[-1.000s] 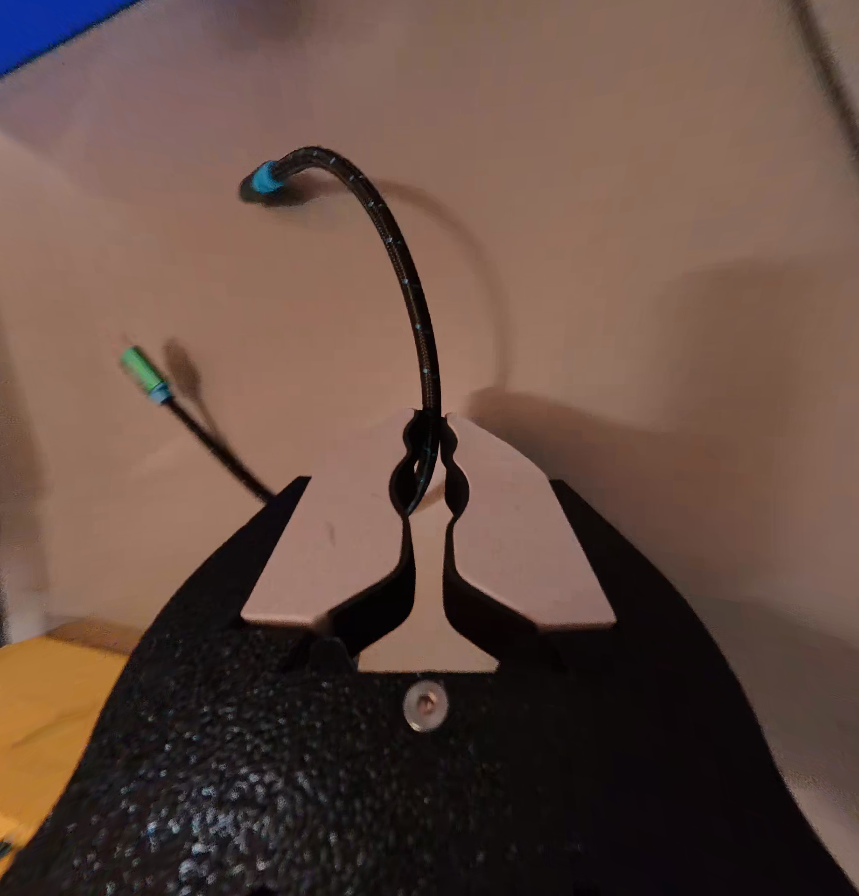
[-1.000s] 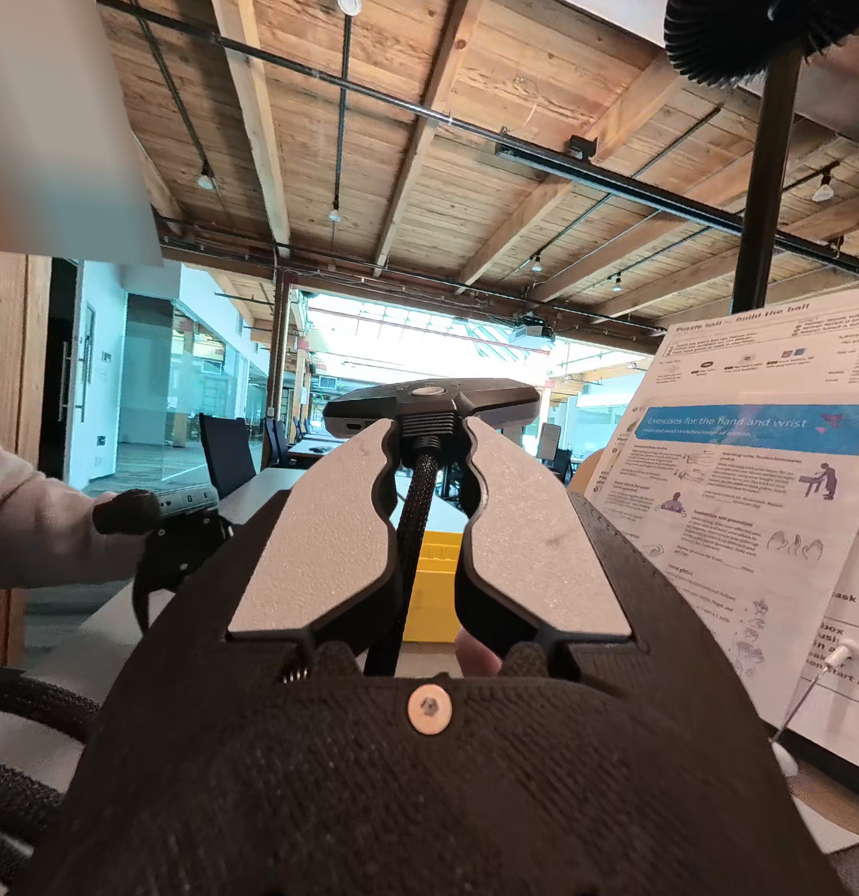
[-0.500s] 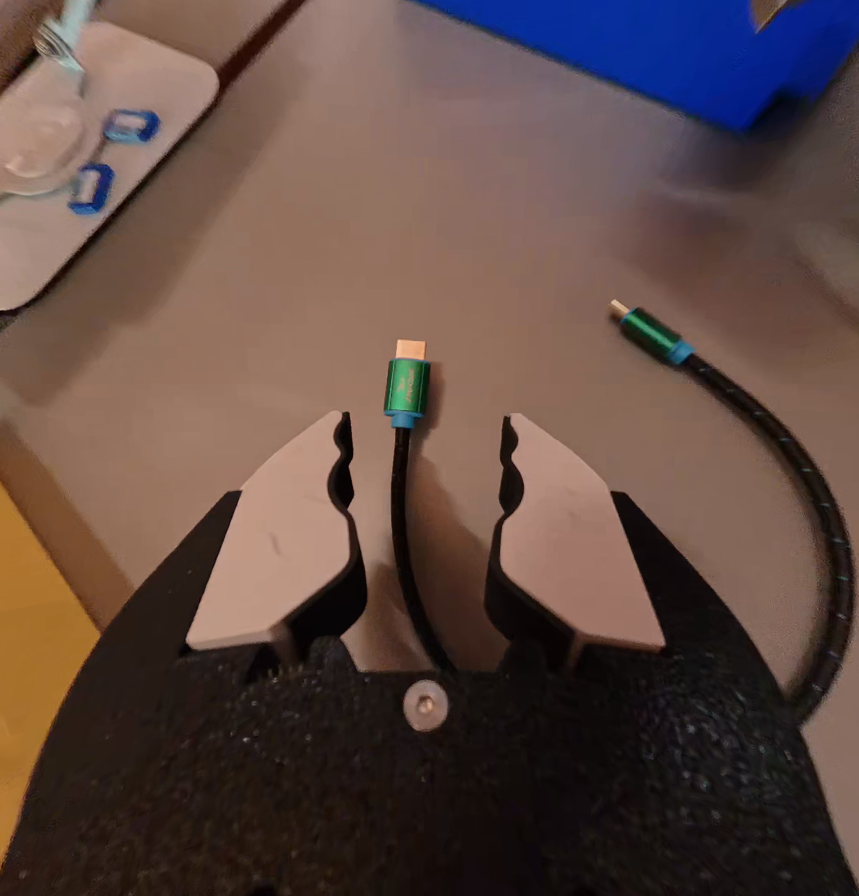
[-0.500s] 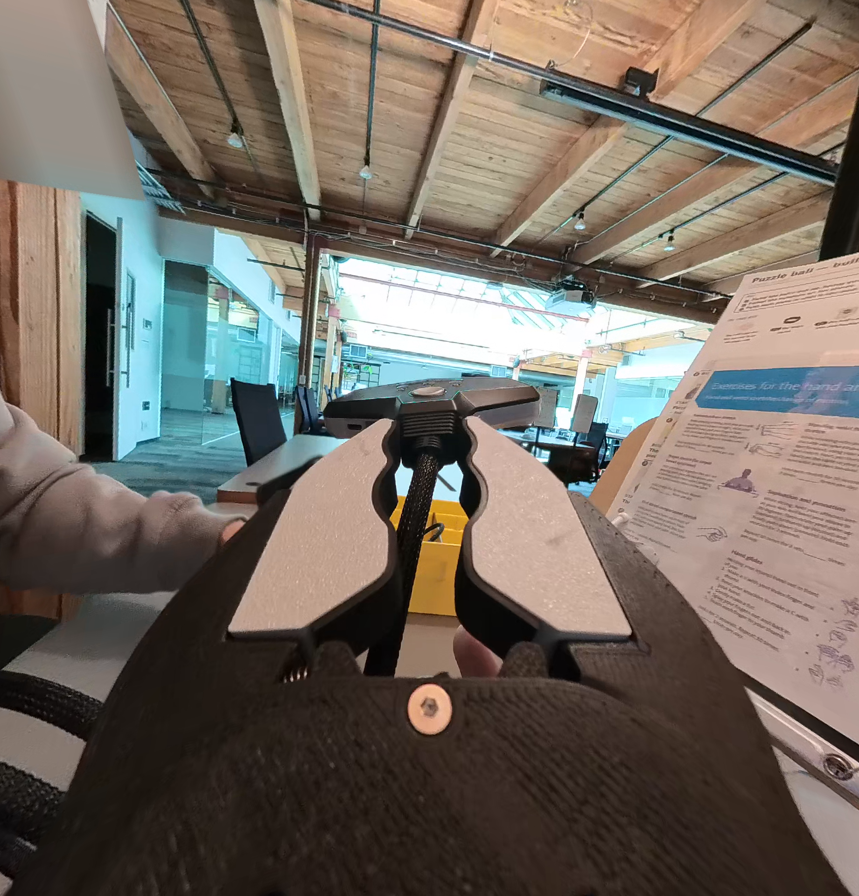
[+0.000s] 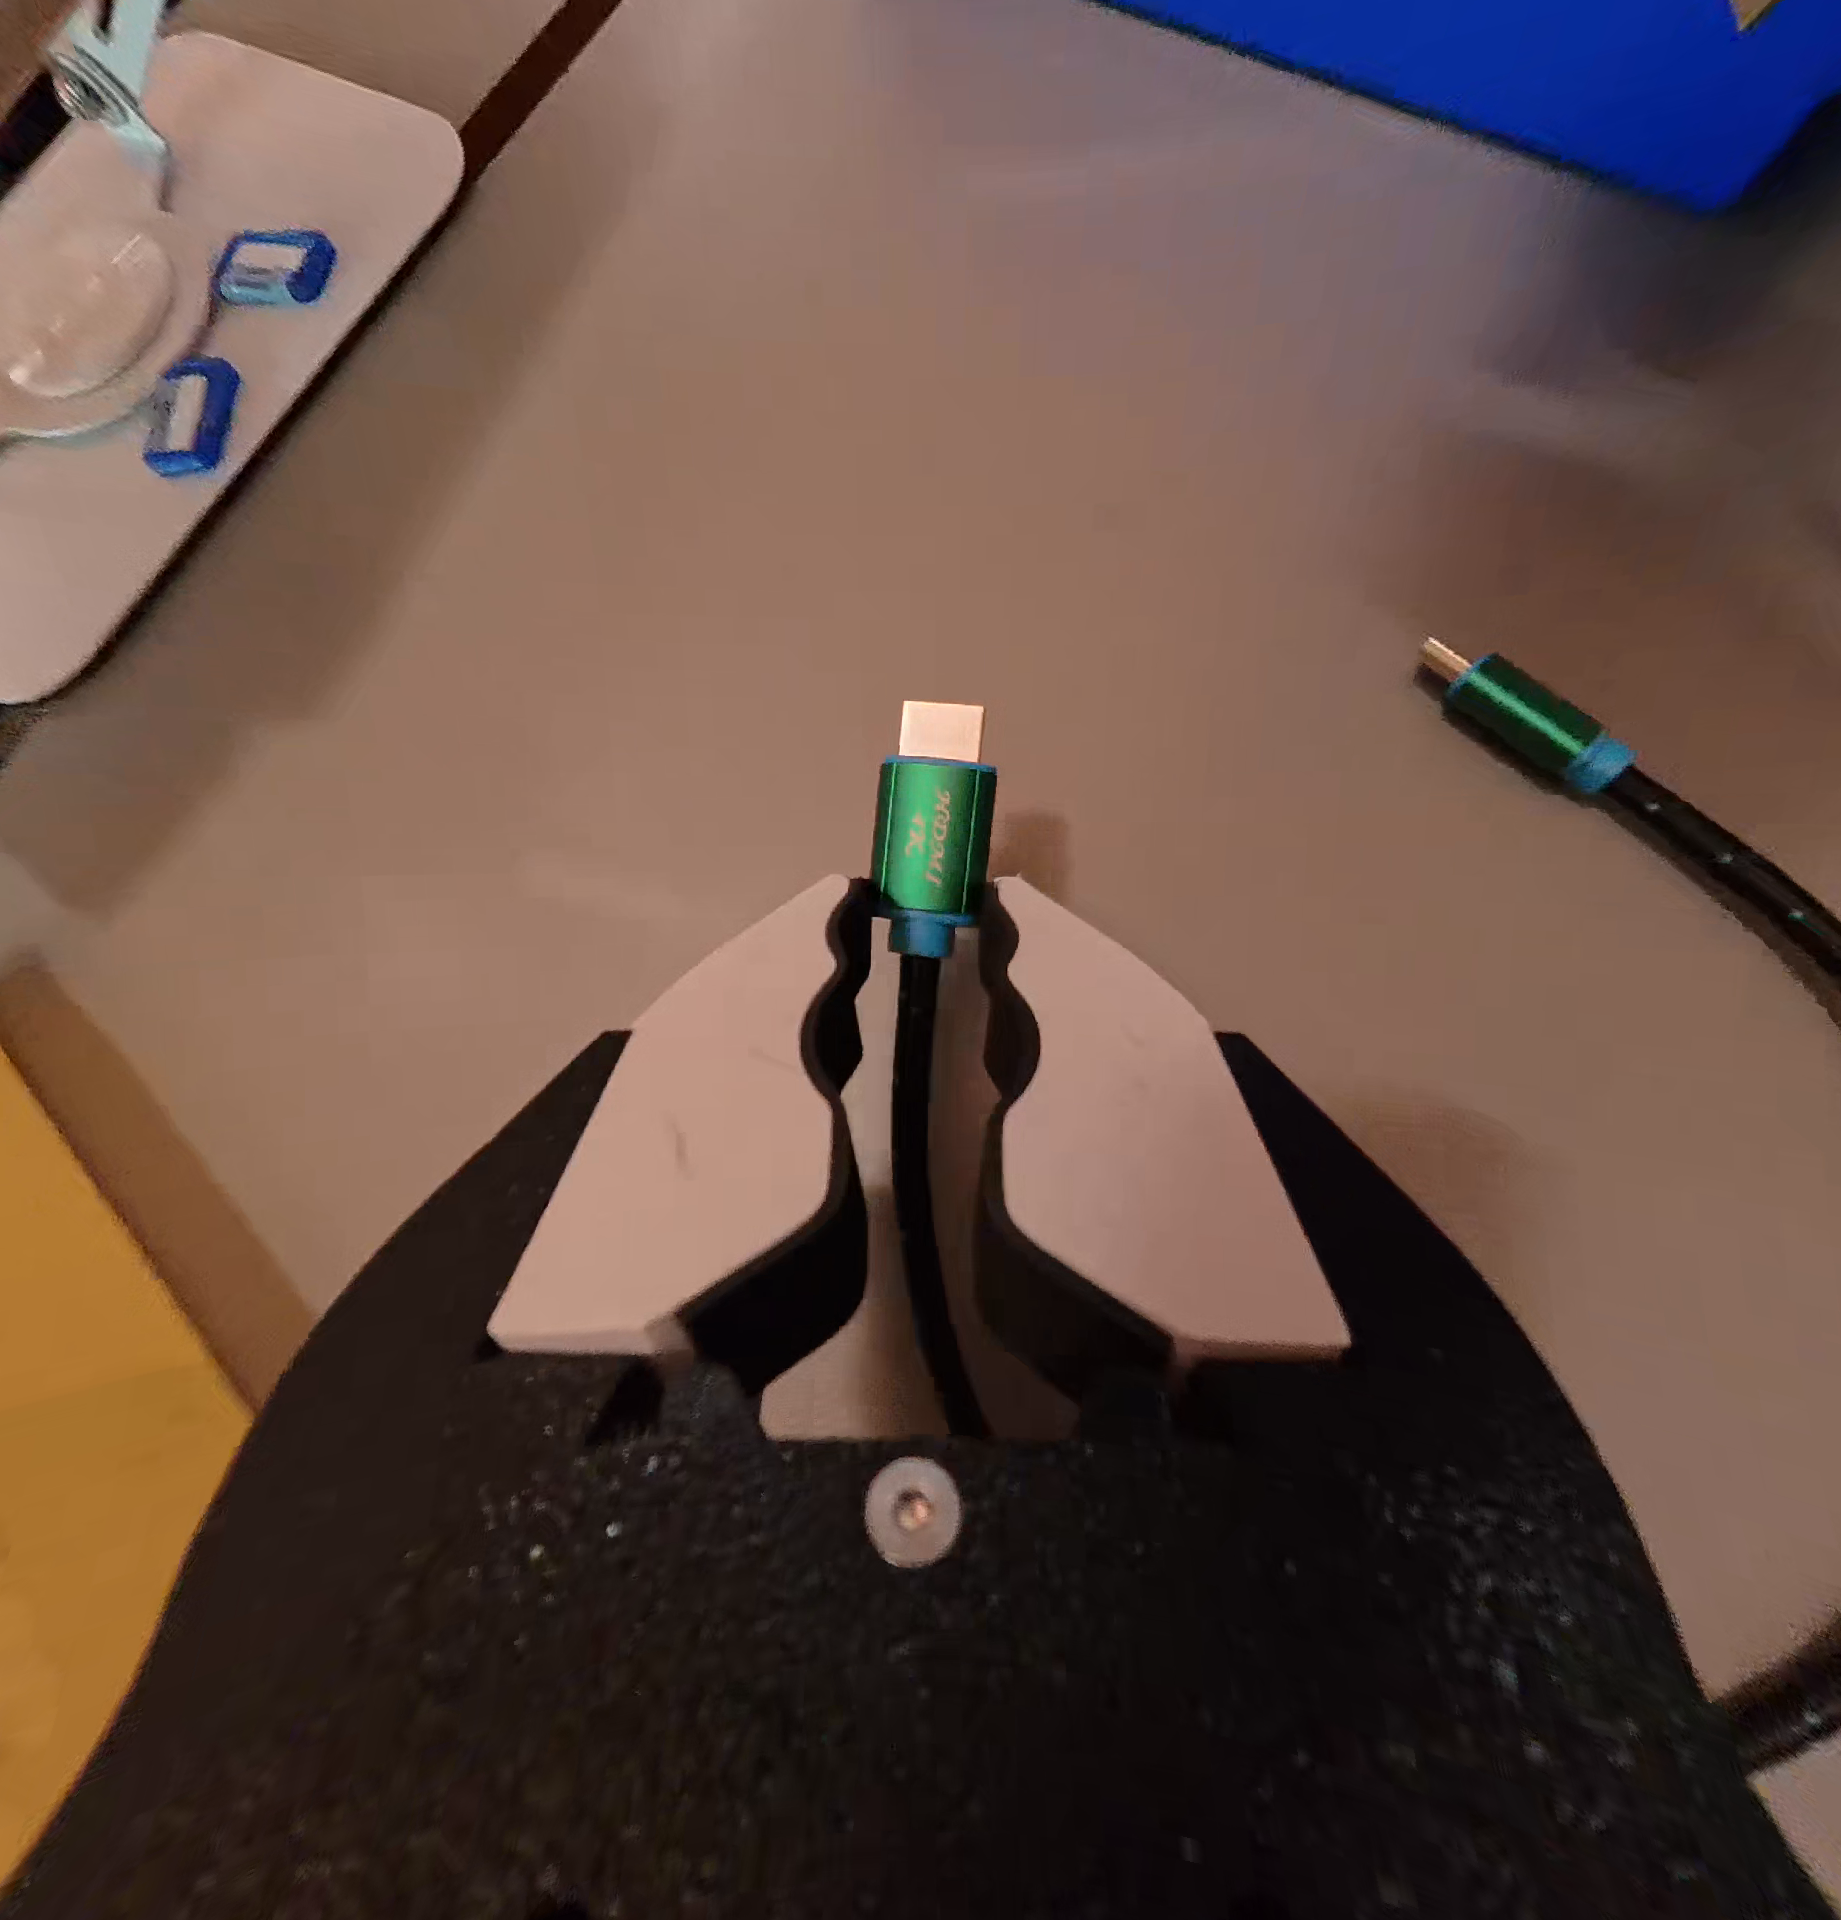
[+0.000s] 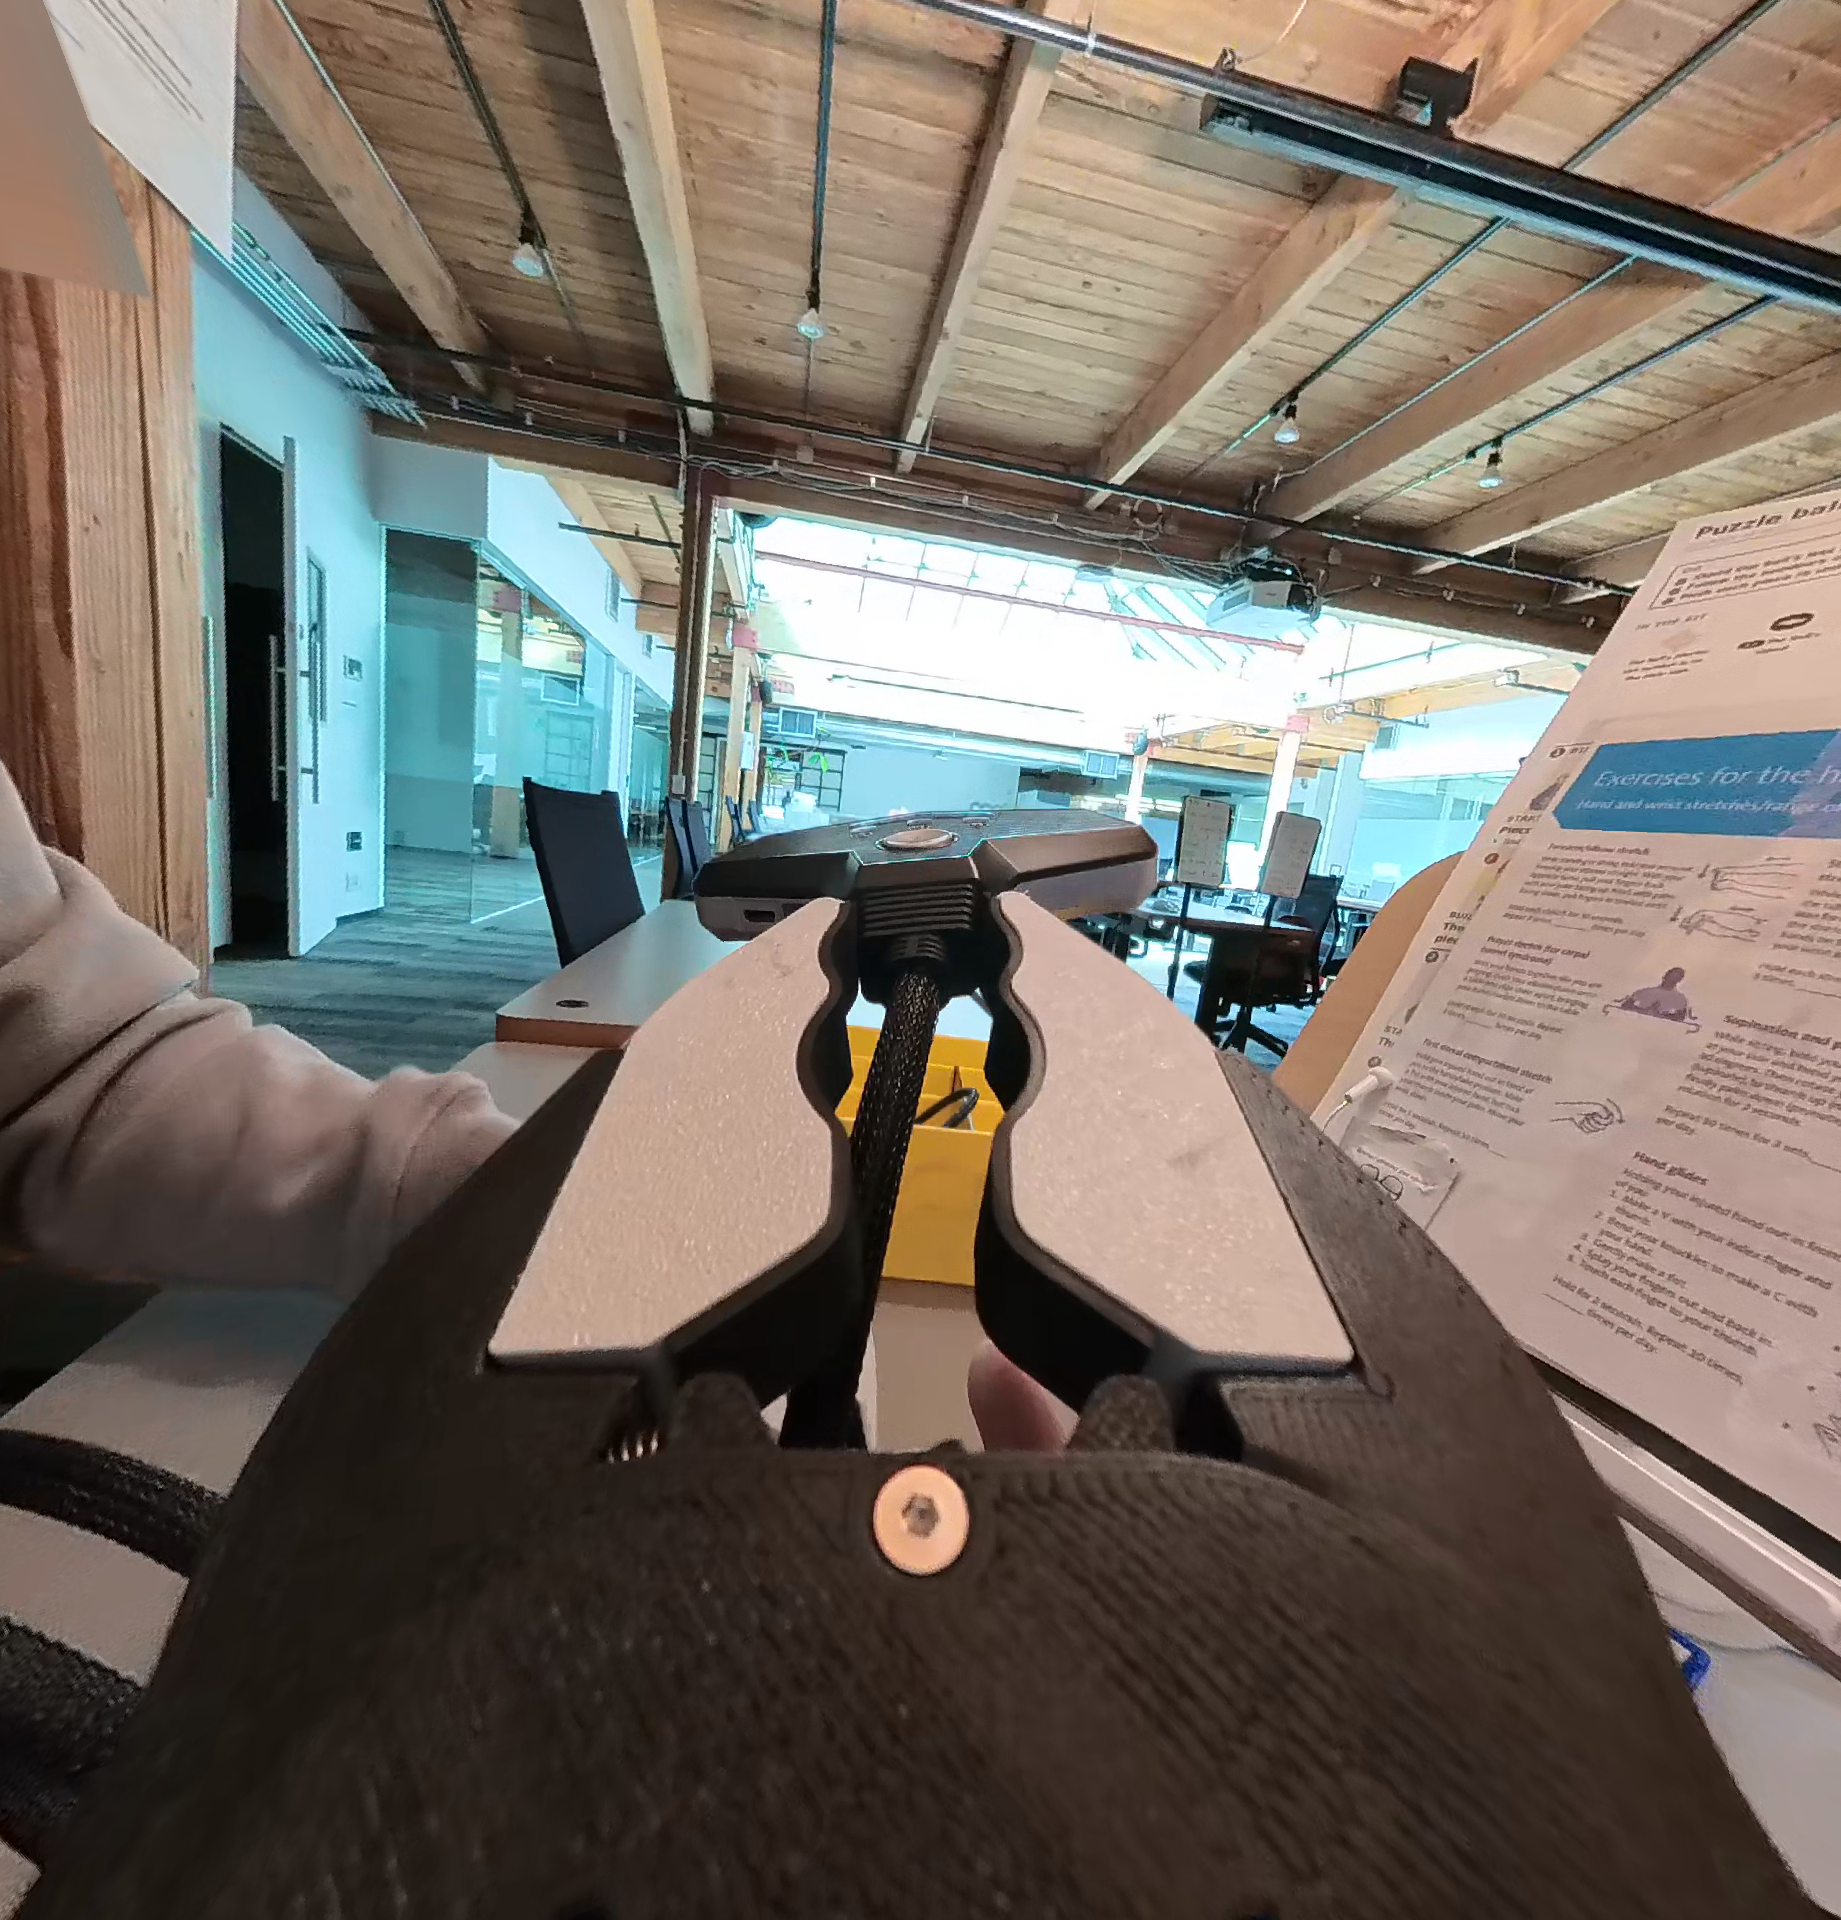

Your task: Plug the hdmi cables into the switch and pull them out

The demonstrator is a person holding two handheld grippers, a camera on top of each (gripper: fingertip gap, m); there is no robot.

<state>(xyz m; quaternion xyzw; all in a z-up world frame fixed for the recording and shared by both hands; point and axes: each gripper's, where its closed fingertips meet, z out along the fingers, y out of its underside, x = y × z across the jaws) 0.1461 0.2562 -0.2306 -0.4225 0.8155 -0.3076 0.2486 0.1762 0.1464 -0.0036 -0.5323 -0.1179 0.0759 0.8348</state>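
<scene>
In the left wrist view, my left gripper (image 5: 926, 894) is shut on the rear end of a green HDMI plug (image 5: 935, 831), whose metal tip points away from me over the grey table (image 5: 895, 468). Its black cable runs back between the fingers. A second green HDMI plug (image 5: 1518, 717) on a braided cable lies on the table to the right. In the right wrist view, my right gripper (image 6: 916, 914) is shut on the ribbed neck of the black HDMI switch (image 6: 926, 862) and holds it up in the air. The switch's braided cable (image 6: 890, 1122) hangs down between the fingers.
A white tray (image 5: 355, 156) with two blue clips and a clear lens sits at the table's far left. A blue box (image 5: 1518, 83) stands at the far right. A person's grey sleeve (image 6: 168, 1122), a yellow bin (image 6: 937, 1195) and a tilted instruction sheet (image 6: 1674, 1039) show in the right wrist view.
My left gripper let go of a cable it held, opened around the green plug on the table and has now closed on it. My right gripper still holds the switch and has tilted slightly.
</scene>
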